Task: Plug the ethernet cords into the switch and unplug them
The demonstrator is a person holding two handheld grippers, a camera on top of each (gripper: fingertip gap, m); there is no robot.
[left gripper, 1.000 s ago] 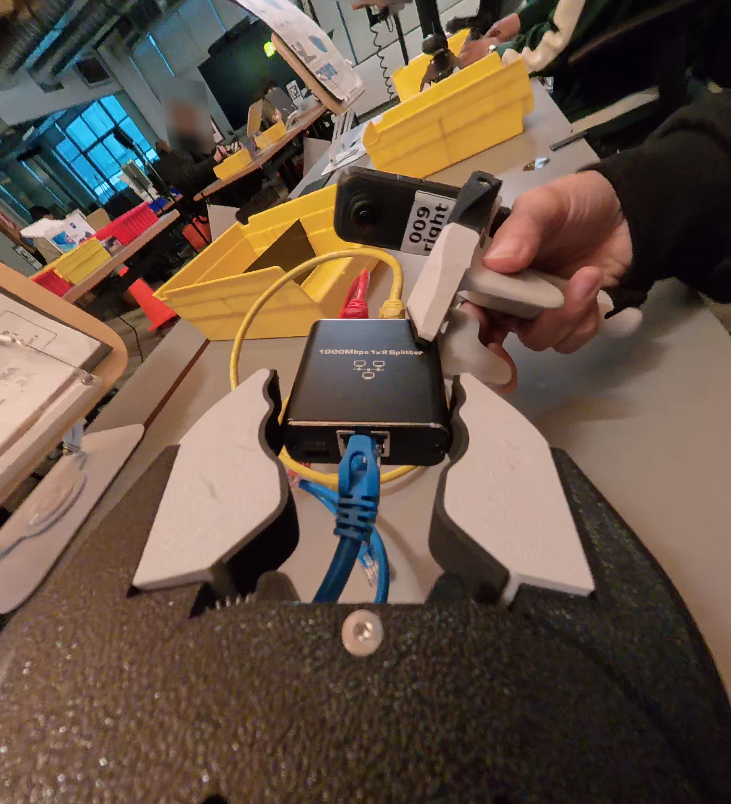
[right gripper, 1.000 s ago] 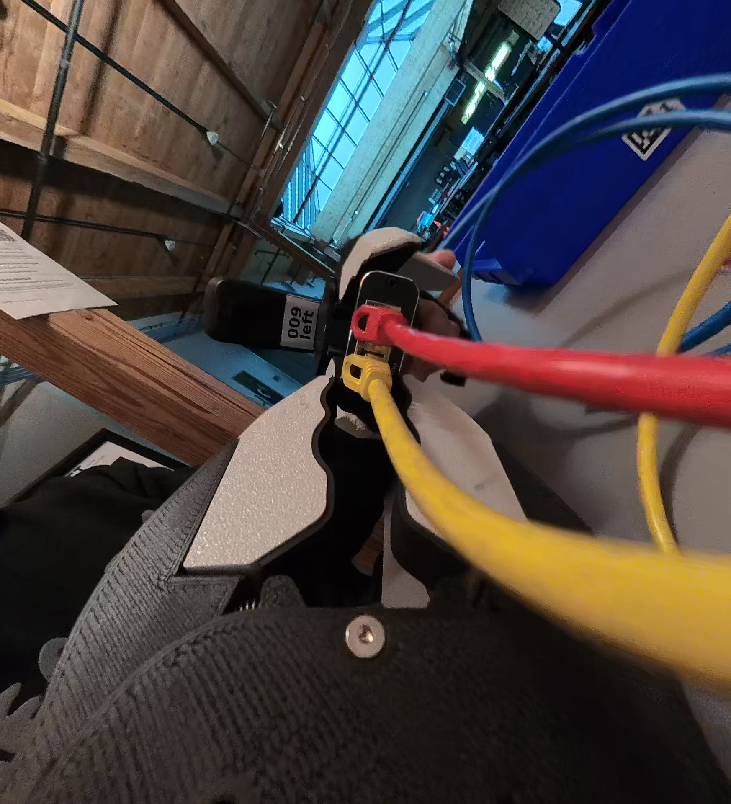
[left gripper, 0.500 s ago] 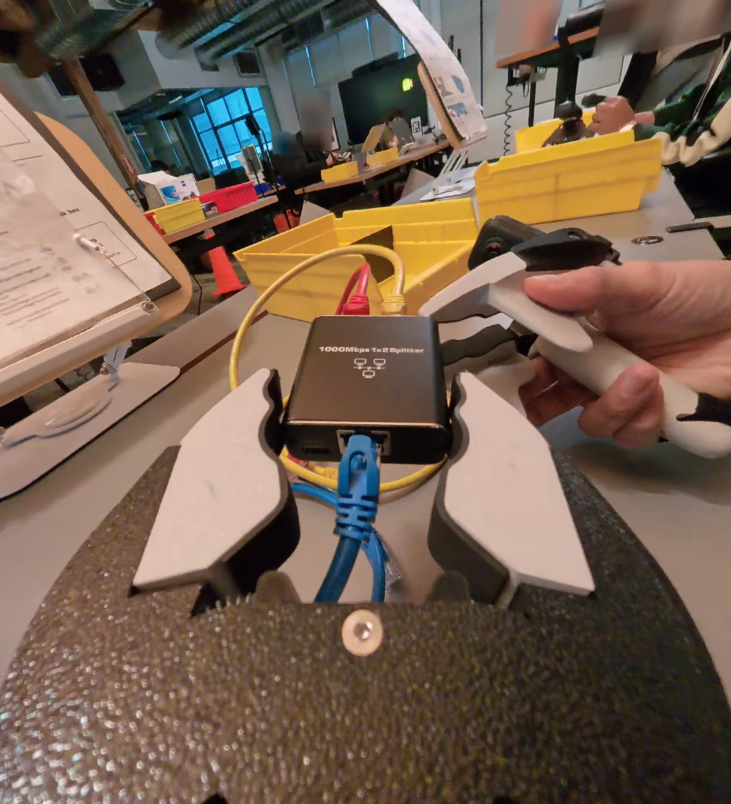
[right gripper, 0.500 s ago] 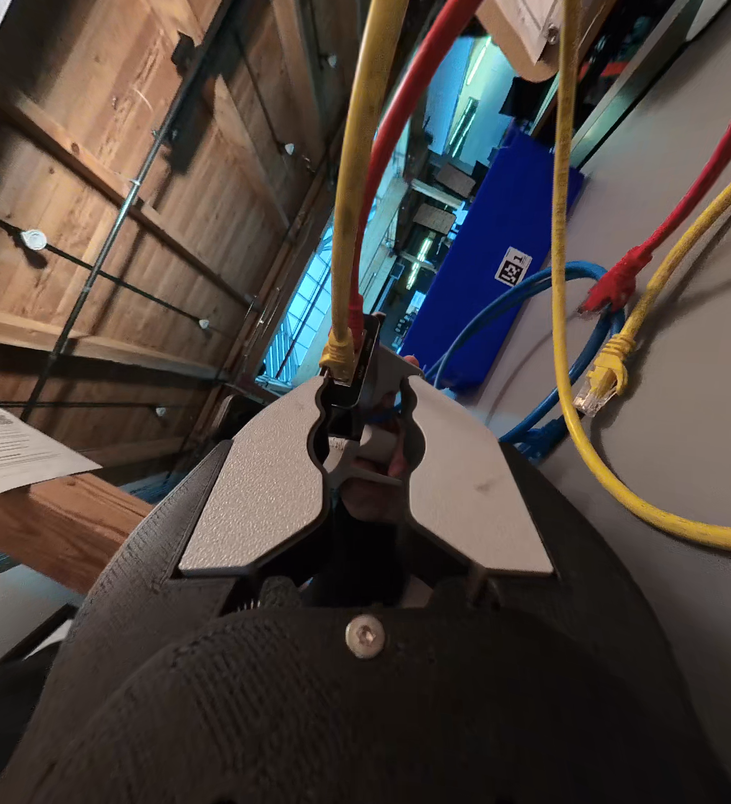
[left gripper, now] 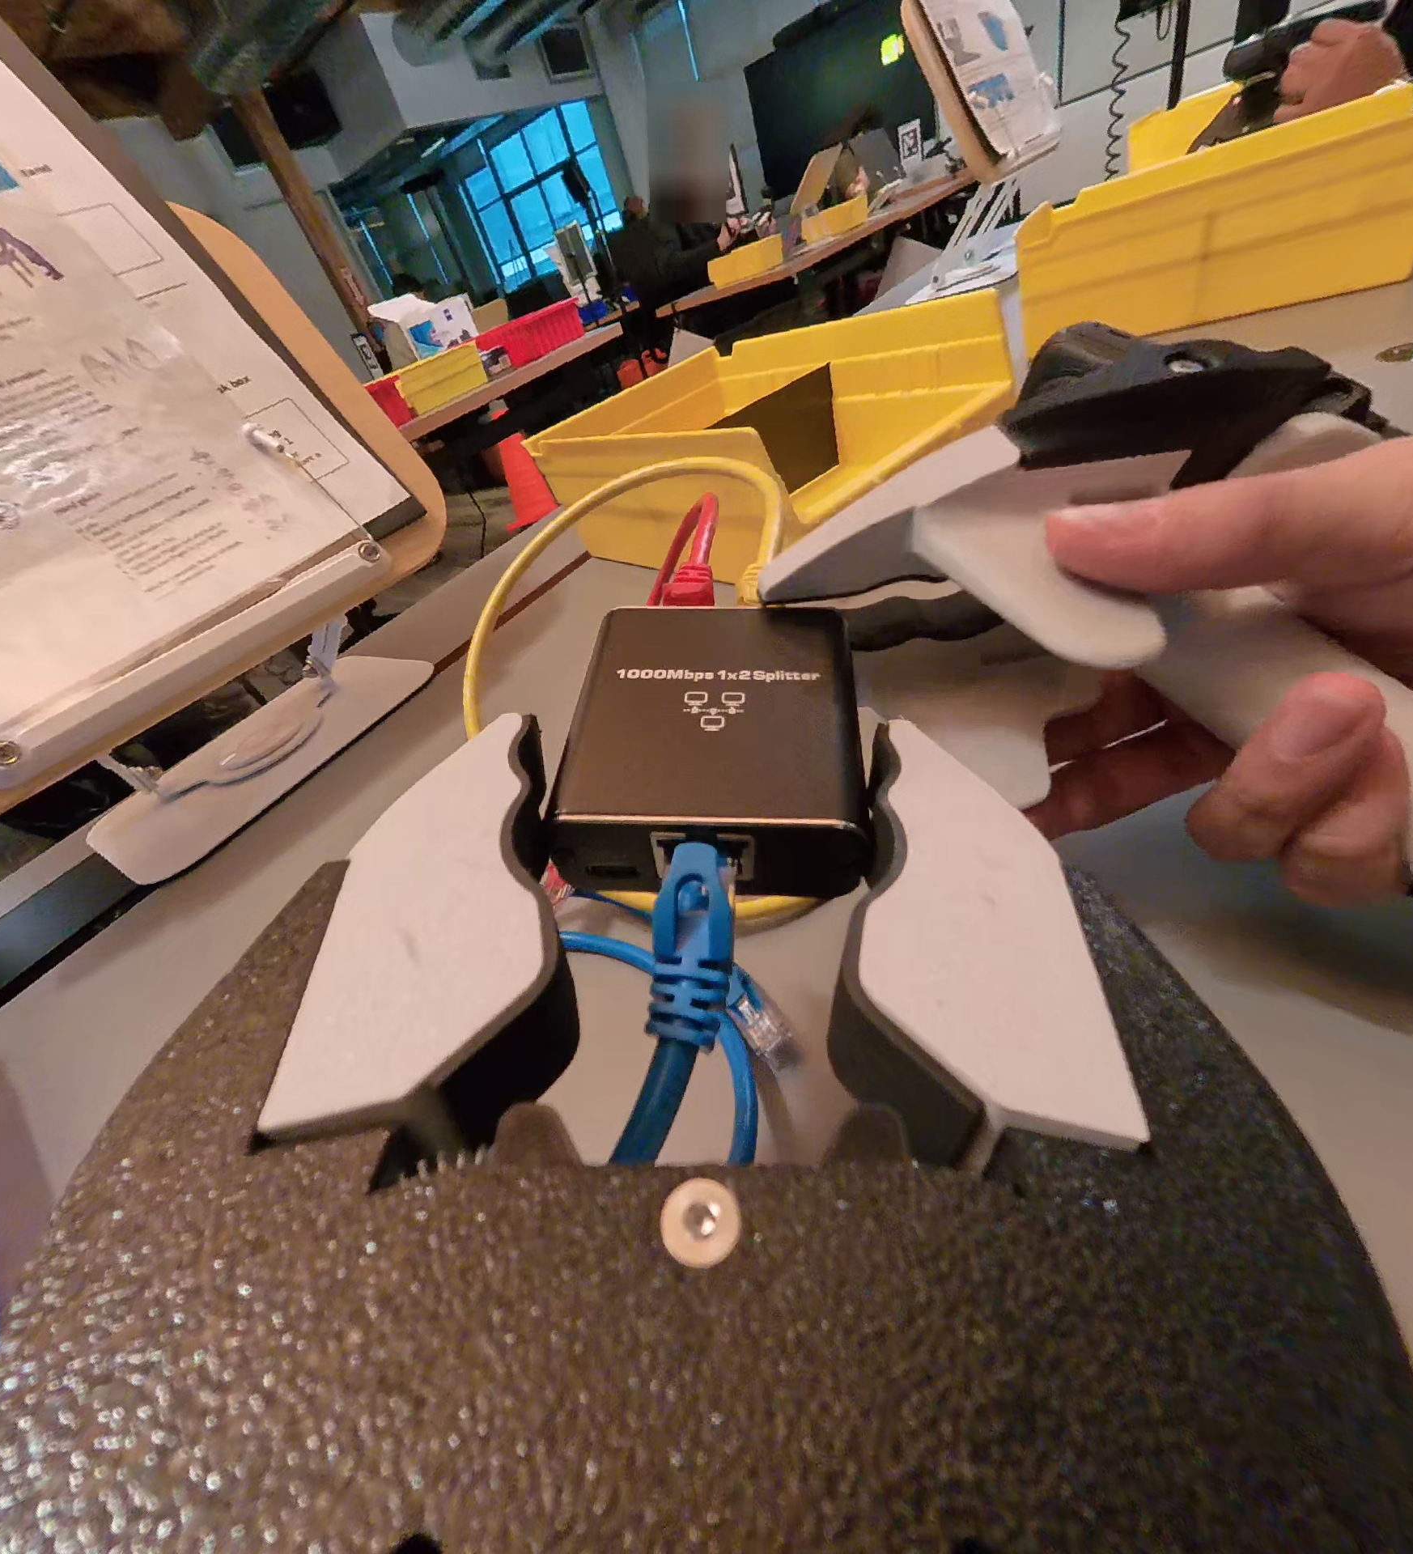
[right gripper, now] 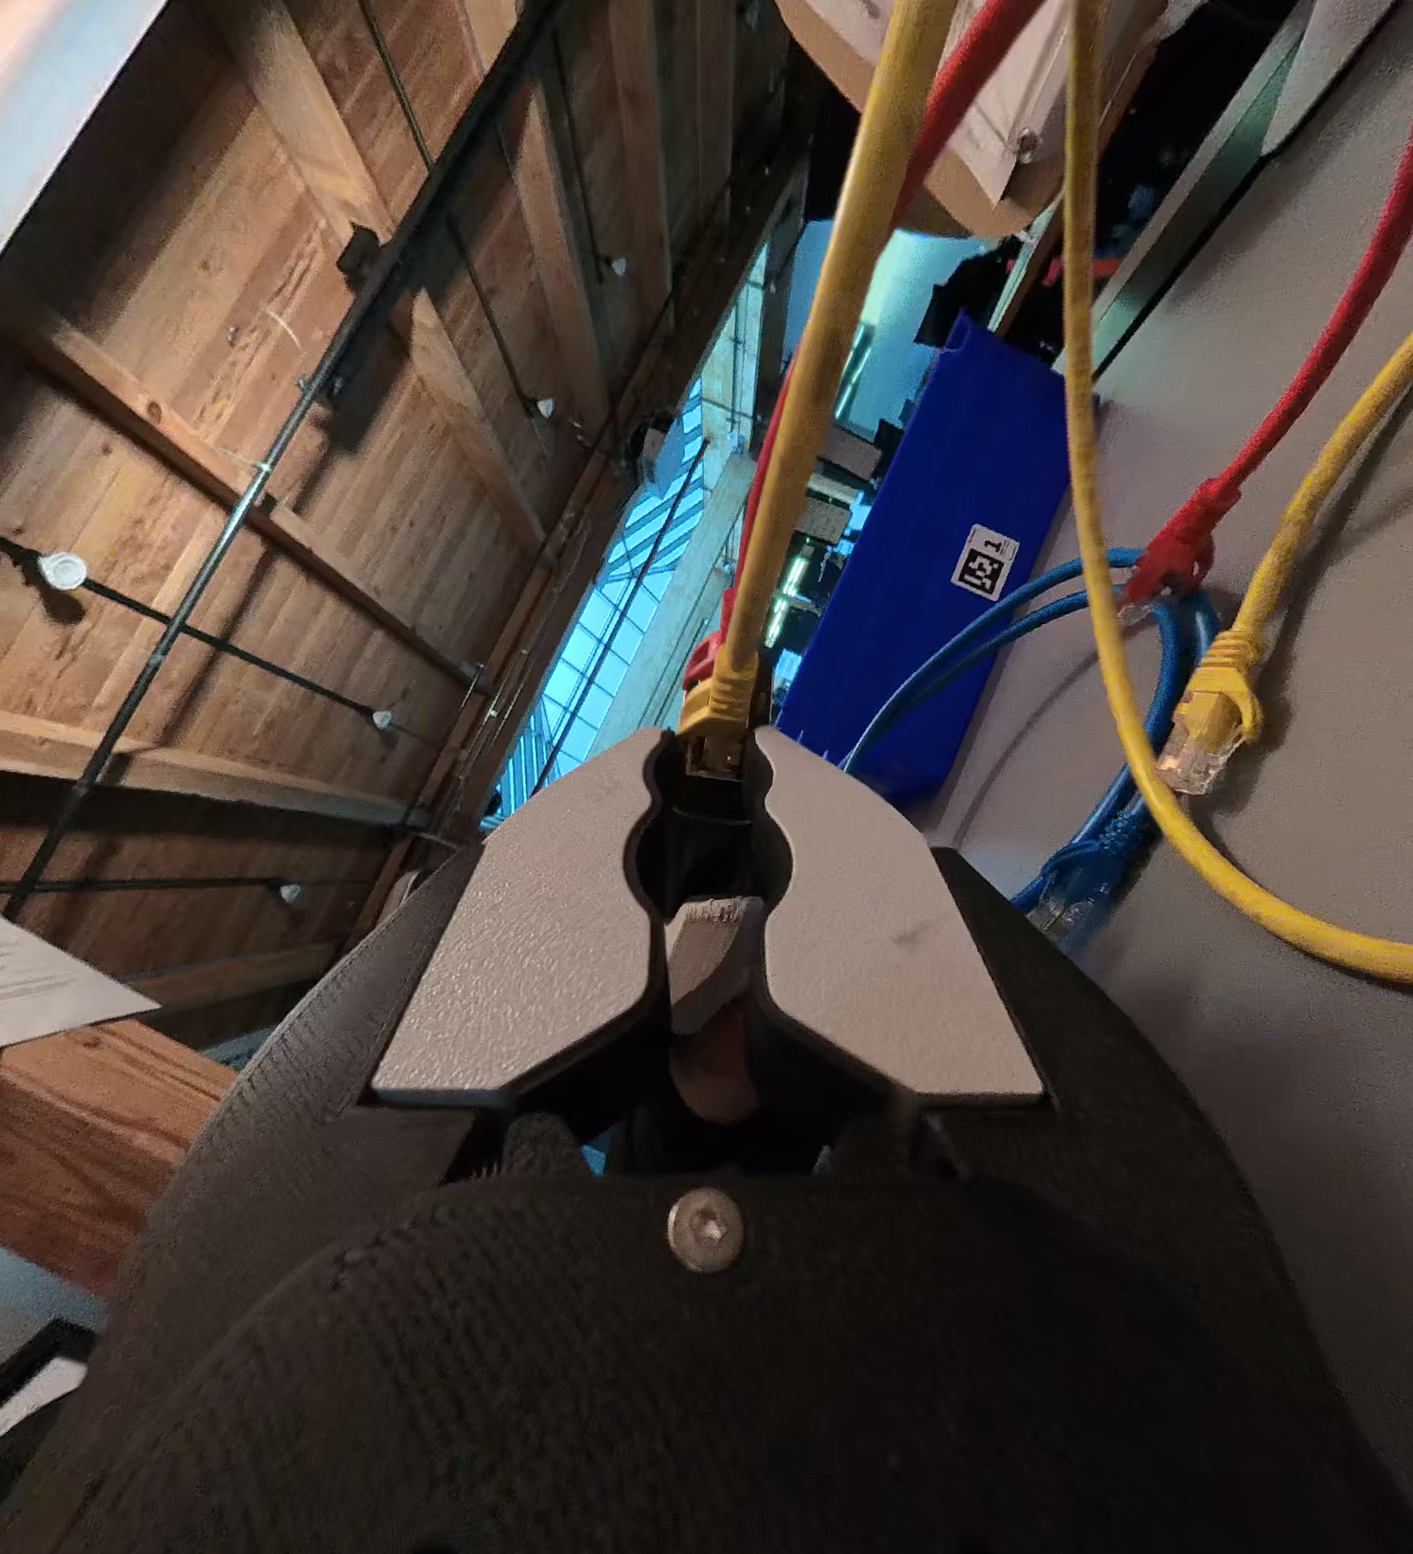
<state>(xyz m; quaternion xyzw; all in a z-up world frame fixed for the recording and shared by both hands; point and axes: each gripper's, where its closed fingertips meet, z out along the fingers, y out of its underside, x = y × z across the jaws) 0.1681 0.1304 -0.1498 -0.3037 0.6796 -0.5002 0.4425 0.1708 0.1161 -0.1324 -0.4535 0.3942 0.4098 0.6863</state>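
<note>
Clamping the black switch (left gripper: 707,723) by its side walls, the left hand-held gripper (left gripper: 703,807) kept it over the grey tabletop (left gripper: 1191,967), a blue cord (left gripper: 686,942) plugged into its near face at 6 o'clock. At 12 o'clock, a red cord (left gripper: 693,555) and a yellow cord (left gripper: 758,538) sat in the far ports. The right hand-held gripper (right gripper: 707,761), held by a hand (left gripper: 1292,673), had its fingers narrowed around the yellow plug (right gripper: 716,706), entering from 2 o'clock. Loose red, yellow and blue plug ends lay on the tabletop beside a blue bin (right gripper: 938,589).
</note>
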